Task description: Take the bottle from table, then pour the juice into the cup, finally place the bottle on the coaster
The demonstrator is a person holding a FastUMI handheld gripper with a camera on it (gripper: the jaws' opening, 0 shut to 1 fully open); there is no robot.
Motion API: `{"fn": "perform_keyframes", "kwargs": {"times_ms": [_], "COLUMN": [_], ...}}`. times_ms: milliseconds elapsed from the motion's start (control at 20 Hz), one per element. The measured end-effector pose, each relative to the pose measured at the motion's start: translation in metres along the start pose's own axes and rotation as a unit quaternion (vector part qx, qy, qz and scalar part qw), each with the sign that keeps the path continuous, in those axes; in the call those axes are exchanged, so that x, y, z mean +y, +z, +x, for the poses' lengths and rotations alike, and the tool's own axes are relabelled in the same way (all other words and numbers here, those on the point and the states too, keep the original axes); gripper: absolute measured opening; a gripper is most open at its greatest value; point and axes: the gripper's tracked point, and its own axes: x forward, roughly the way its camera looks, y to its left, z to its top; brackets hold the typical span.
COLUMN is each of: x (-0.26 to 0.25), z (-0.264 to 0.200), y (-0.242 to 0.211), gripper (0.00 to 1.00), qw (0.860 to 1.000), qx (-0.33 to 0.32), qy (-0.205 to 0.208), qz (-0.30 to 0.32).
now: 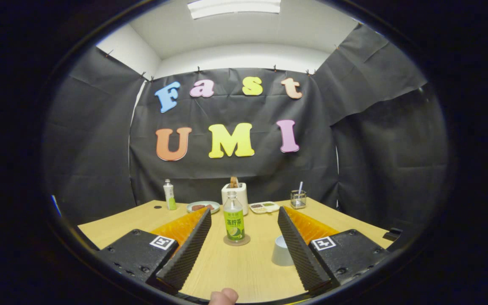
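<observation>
Surface: one light wooden table [244, 271], pale grain, with a small dark hole near its far left corner. Room: a booth walled in black cloth [379, 161] pinned along the top, white ceiling above with one bright ceiling light [234, 7].

Tool: one gripper [244, 222], its two fingers spread wide apart over the near table, gripping nothing; each finger base bears one square marker tag. A fingertip of the person [223, 296] shows at the near table edge, between the finger bases.

Task items, counted:
- One juice bottle [234, 222], clear with a green label and pale cap, upright on the table, between the fingers and a little beyond their tips.
- One round coaster [236, 241], directly under that bottle; the bottle stands on it.
- One pale cup [282, 252], upright, just beside the inner face of the right finger, nearer than the bottle and apart from it.

Other items along the far table edge, counted:
- One slim white-and-green bottle [169, 195], upright, far left.
- One round plate [203, 206] holding dark pieces of food, too small to tell.
- One white toaster [235, 192] with a brown slice standing in its slot, directly behind the juice bottle.
- One shallow divided tray [264, 207] holding small portions.
- One clear glass holder [298, 199] with a straw-like stick in it, far right.
</observation>
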Motion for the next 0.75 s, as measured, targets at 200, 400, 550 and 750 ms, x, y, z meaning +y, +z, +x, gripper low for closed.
{"fn": "perform_keyframes", "kwargs": {"times_ms": [200,400,550,750], "x": [0.0029,0.0031,0.0035,0.0041], "z": [-0.0001,-0.0007,-0.0019,-0.0015], "y": [0.0027,0.0038,0.0051,0.0049], "gripper": [1.00,1.00,1.00,1.00], "qw": [1.000,1.000,1.000,1.000], "qx": [-0.002,-0.004,-0.003,-0.002], "qy": [0.004,0.003,0.002,0.003], "qz": [-0.003,-0.006,-0.007,-0.007]}}
